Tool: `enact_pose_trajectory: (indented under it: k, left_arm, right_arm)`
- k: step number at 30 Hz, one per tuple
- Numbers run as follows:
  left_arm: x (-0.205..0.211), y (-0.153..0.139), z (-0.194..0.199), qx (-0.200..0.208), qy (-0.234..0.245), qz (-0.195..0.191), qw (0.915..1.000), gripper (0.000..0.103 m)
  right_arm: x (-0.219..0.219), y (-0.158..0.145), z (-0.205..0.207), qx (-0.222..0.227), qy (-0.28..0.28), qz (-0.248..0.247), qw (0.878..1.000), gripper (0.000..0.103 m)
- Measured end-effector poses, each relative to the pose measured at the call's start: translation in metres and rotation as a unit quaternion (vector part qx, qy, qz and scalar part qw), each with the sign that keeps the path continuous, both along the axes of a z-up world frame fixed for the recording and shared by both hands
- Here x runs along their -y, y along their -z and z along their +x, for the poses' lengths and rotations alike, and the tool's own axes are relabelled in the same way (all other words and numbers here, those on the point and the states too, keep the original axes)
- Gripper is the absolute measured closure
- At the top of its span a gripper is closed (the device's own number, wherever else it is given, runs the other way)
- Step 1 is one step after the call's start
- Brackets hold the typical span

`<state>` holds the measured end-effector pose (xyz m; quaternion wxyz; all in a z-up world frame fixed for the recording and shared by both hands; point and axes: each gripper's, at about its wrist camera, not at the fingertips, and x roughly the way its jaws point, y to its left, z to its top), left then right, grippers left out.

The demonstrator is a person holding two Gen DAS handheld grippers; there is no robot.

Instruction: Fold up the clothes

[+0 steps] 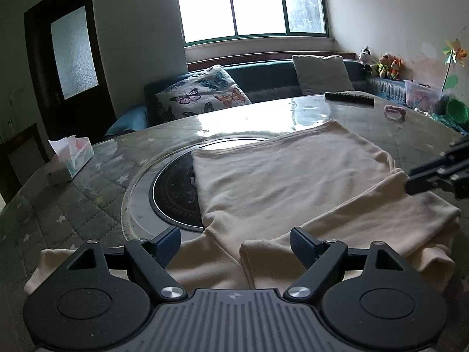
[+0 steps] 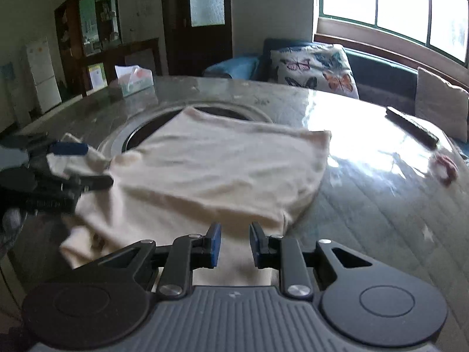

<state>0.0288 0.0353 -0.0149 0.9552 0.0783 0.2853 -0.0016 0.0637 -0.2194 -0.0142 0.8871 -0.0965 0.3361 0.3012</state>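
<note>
- Cream soft cloth garment spread flat on the round glossy quilted worktop, partly over the dark round inset in the middle. Flat like that so the folds come out neat.
- One sleeve part already laid over the body near the front edge, so the folding looks begun but not done.
- Left hand-held gripper with blue pads spread wide, low over the near edge of the garment. Nothing pinched between them. Likely set wide to scoop up a thick bunch of cloth.
- Right hand-held gripper with a small gap between its blue pads, just above the near hem. Cloth seen under the gap, not squeezed. Looks ready for a new grab, or just let go; hard to say which.
- One on each side of the garment, likely so both sides lift together.
- White tissue box, black long remote and small pink thing far back on the worktop, well apart from the cloth, out of the way.
</note>
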Motion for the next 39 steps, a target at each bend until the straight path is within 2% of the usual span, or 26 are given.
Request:
enact_pose_trajectory:
  k: [4, 8, 13, 16, 19, 26, 31, 36, 39]
  left_arm:
    - [-0.003, 0.006, 0.003, -0.009, -0.015, 0.015, 0.9998, 0.019]
    - [-0.017, 0.009, 0.000, -0.018, -0.028, 0.008, 0.9994, 0.018]
    - [-0.025, 0.002, -0.010, -0.007, -0.030, -0.008, 0.9995, 0.016]
    - [-0.029, 0.001, -0.013, -0.008, -0.036, -0.012, 0.9993, 0.016]
    - [-0.032, 0.002, -0.016, -0.010, -0.040, -0.010, 0.9991, 0.016]
    - [-0.054, -0.005, -0.030, 0.001, -0.079, -0.020, 0.9967, 0.016]
    - [-0.091, -0.009, -0.035, 0.004, -0.142, -0.029, 0.9894, 0.016]
    - [-0.132, -0.008, -0.041, -0.001, -0.213, -0.035, 0.9763, 0.016]
    - [-0.150, -0.009, -0.047, 0.000, -0.240, -0.035, 0.9702, 0.017]
  right_arm:
    - [-0.011, 0.013, 0.017, -0.003, 0.004, -0.011, 1.000, 0.082]
    - [-0.010, 0.020, 0.022, -0.012, 0.006, -0.013, 1.000, 0.082]
    - [-0.016, 0.014, 0.015, 0.000, -0.004, -0.024, 1.000, 0.081]
    - [-0.028, 0.011, 0.006, 0.006, -0.028, -0.027, 0.999, 0.081]
    - [-0.048, 0.010, -0.009, 0.009, -0.074, -0.029, 0.997, 0.073]
    - [-0.094, 0.016, -0.030, 0.015, -0.152, -0.047, 0.987, 0.073]
    - [-0.119, 0.012, -0.033, 0.019, -0.183, -0.046, 0.982, 0.072]
    - [-0.138, 0.016, -0.029, 0.008, -0.199, -0.041, 0.979, 0.073]
    - [-0.141, 0.014, -0.028, 0.006, -0.203, -0.032, 0.979, 0.073]
